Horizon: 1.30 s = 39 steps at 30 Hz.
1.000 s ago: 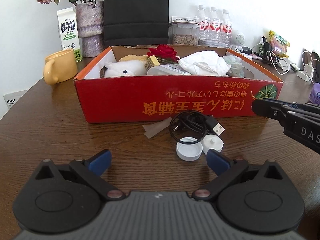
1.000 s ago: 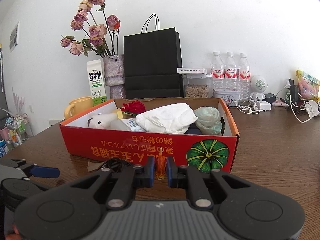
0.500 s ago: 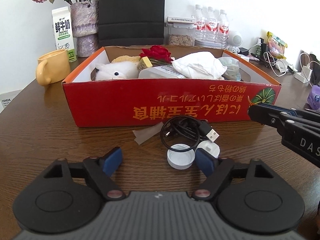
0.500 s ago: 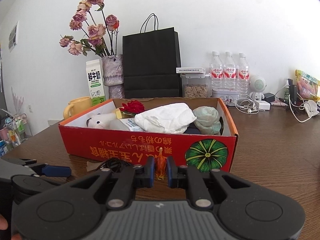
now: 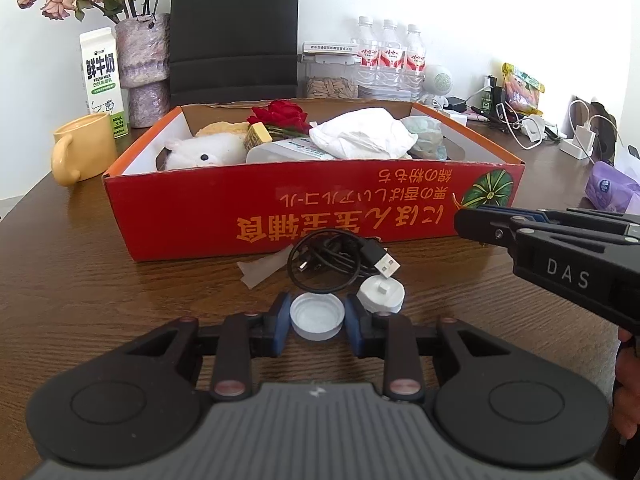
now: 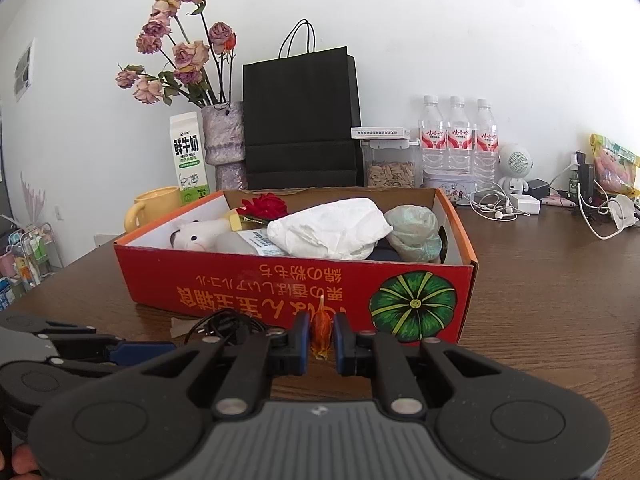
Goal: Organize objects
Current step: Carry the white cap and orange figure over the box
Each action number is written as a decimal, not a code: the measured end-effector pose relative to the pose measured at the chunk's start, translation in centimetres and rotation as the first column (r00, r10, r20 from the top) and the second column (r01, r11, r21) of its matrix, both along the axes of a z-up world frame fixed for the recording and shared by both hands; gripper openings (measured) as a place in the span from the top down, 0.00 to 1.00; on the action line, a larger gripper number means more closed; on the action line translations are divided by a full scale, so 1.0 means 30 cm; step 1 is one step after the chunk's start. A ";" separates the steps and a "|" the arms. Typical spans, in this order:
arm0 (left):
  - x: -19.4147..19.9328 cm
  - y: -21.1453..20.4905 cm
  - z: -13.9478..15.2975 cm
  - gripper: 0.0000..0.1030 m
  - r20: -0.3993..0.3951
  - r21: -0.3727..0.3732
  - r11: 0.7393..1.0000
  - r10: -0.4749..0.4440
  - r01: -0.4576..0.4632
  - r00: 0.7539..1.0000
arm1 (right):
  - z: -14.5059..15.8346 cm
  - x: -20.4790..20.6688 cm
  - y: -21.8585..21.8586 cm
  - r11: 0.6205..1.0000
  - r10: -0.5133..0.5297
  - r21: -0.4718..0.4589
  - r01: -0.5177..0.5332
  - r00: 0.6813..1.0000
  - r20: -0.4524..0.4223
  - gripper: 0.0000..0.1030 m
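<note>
wooden table (image 5: 100,280): left gripper (image 5: 316,318) pinches the white cap (image 5: 317,316) by its rim; right gripper (image 6: 321,338) holds a dried orange petal (image 6: 321,330). the shallow cap may squirt free on lifting.

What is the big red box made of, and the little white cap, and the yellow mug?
The big red box looks like printed cardboard: brown raw edges, folded corners, matte walls. The small round white cap seems to be smooth plastic, thin-walled and slightly see-through, though only its look says so. The yellow mug is probably glazed ceramic, thick-walled with a soft sheen.
</note>
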State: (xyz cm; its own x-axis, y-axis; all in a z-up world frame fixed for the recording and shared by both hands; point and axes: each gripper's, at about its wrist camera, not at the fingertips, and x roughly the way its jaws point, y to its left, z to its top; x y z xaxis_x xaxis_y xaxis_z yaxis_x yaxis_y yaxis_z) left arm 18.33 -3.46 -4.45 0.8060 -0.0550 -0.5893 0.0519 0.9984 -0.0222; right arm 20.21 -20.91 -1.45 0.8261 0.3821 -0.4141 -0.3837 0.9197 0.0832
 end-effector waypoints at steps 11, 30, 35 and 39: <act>-0.076 0.072 0.036 0.71 0.055 -0.031 0.997 0.079 -0.077 0.995 | 0.006 -0.020 -0.012 1.000 -0.005 0.016 0.004 1.000 0.030 0.89; 0.011 0.106 0.226 0.71 0.249 -0.063 0.993 0.109 -0.097 0.962 | 0.120 0.032 0.046 0.999 0.017 0.025 -0.020 0.992 0.126 0.89; 0.078 0.108 0.253 0.71 0.276 -0.062 0.993 0.118 -0.105 0.954 | 0.147 0.098 0.076 1.000 0.012 0.025 -0.016 0.990 0.144 0.89; 0.139 0.113 0.261 0.71 0.292 -0.068 0.991 0.130 -0.115 0.948 | 0.163 0.160 0.099 0.999 0.006 0.030 -0.011 0.987 0.159 0.89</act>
State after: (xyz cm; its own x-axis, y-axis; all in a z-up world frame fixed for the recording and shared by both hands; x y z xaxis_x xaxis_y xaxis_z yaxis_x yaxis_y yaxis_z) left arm 22.52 -0.07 3.37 0.9459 0.0316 -0.3230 -0.0586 0.9955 -0.0741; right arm 25.01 -17.94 3.45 0.8772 0.3996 -0.2662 -0.4018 0.9144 0.0489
